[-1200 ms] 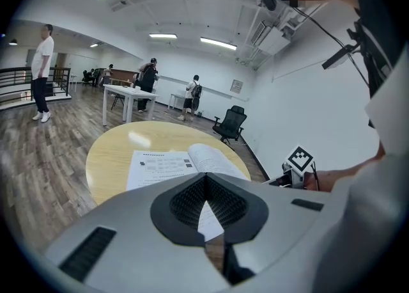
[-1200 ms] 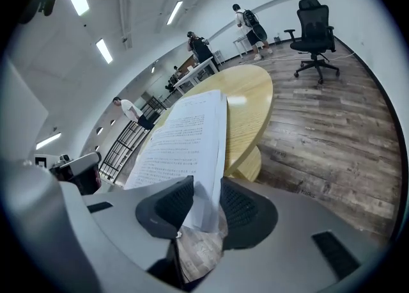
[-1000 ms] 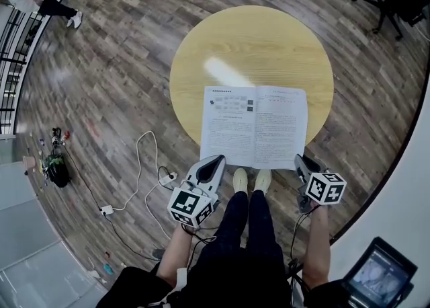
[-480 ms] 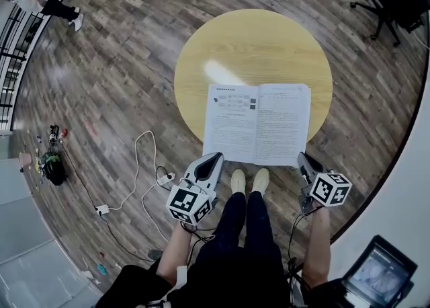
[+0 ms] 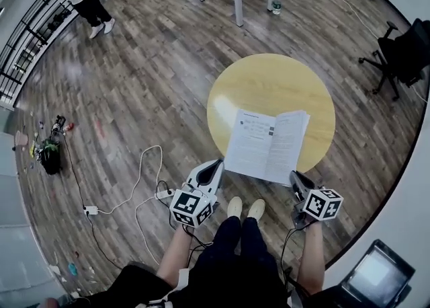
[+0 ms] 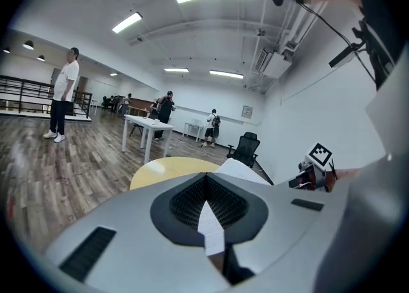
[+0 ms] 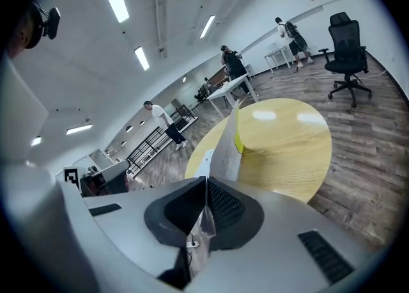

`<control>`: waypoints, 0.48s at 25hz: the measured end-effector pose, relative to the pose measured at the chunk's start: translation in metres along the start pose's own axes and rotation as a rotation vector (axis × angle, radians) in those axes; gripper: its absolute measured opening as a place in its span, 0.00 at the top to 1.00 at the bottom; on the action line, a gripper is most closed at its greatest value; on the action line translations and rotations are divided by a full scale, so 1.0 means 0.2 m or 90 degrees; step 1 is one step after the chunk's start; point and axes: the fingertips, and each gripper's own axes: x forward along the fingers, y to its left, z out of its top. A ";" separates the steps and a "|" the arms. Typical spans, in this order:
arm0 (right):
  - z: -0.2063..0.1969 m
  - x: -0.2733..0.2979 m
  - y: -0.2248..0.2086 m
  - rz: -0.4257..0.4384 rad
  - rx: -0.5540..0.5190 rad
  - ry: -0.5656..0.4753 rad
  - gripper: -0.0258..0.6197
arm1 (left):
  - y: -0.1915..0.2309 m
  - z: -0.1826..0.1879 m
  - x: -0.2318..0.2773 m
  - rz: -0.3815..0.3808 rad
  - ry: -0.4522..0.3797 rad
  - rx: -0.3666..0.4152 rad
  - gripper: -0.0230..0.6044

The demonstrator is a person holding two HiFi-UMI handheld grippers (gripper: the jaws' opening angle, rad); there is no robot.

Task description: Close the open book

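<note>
Pale yellow wood with a smooth, faintly glossy top makes up the round table (image 5: pixel 269 78), right of centre in the head view. The open book (image 5: pixel 267 145) lies spread across the table's lower rim, and its near edge juts past the rim toward the bottom of the frame. Its thin white pages carry dense print, and the sheets bow slightly either side of the spine.

The left gripper (image 5: pixel 216 164), a grey moulded shell with ribbed black pads, has its jaws pinched together on the book's lower left corner. In the left gripper view a sliver of printed paper sits between the closed pads (image 6: pixel 220 205). The right gripper (image 5: pixel 293 176) clamps the lower right corner the same way. In the right gripper view its jaws press flat on a page that rises edge-on, upright, above the tabletop.

Whether the book's far edge touches the table cannot be told.

The floor (image 5: pixel 148 64) is grey-brown planks. A white cable (image 5: pixel 138 179) loops across it at lower left, and a black swivel chair (image 5: pixel 403 54) stands at the right edge.
</note>
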 end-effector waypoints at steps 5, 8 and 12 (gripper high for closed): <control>0.03 0.13 0.17 0.035 -0.040 0.024 0.93 | 0.15 0.02 -0.20 0.058 -0.022 -0.010 0.97; 0.01 0.24 0.27 0.053 -0.054 0.044 0.93 | 0.23 -0.02 -0.30 0.089 -0.019 -0.012 0.97; -0.01 0.35 0.35 0.069 -0.067 0.066 0.93 | 0.31 -0.04 -0.39 0.117 -0.020 -0.021 0.97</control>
